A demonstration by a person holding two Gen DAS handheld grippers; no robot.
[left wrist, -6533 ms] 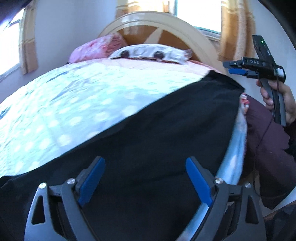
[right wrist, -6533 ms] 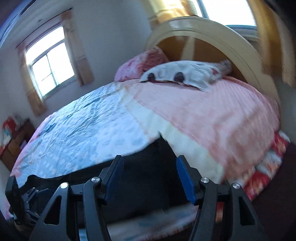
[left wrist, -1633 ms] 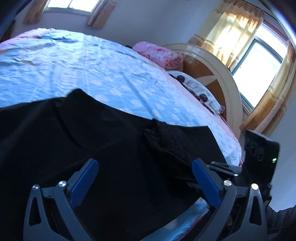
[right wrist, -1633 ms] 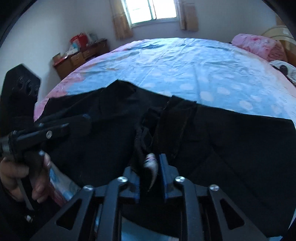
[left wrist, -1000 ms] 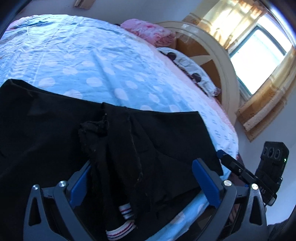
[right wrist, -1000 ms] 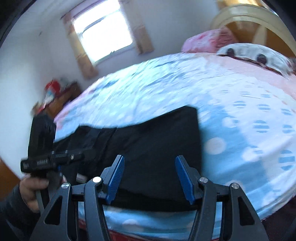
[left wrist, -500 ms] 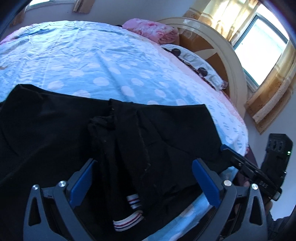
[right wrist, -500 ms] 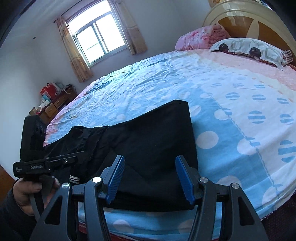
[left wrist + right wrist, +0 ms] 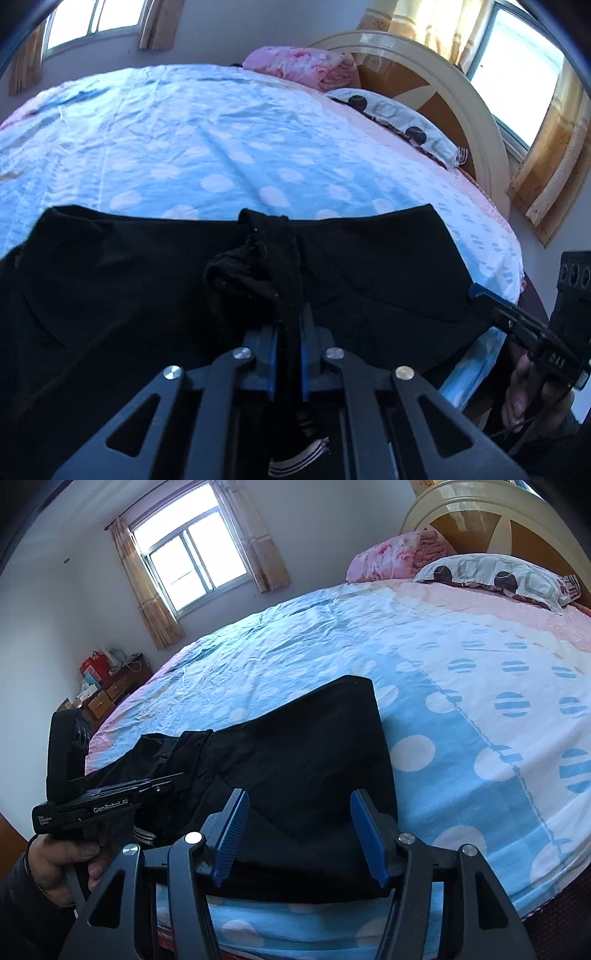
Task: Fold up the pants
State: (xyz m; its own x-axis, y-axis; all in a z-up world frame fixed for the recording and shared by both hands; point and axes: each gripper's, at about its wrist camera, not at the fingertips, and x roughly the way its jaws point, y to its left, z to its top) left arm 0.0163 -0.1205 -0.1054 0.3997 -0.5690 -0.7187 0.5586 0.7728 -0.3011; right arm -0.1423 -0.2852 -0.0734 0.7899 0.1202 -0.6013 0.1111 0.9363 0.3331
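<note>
Black pants point(image 9: 369, 280) spread along near edge of polka-dot bed point(image 9: 221, 155), left hand-held gripper point(image 9: 287, 328) clamped tight on bunched fold of them, right hand-held gripper point(image 9: 301, 830) half-spread above pants, gripping nothing

Beyond the pants point(image 9: 303, 760), my bed point(image 9: 332, 646) lies open; pillows point(image 9: 495, 576) and headboard point(image 9: 517, 528) block its far end.

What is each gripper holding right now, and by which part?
The left gripper is shut on the black pants, pinching a bunched ridge of cloth near the striped cuff. The right gripper is open, holding nothing.
</note>
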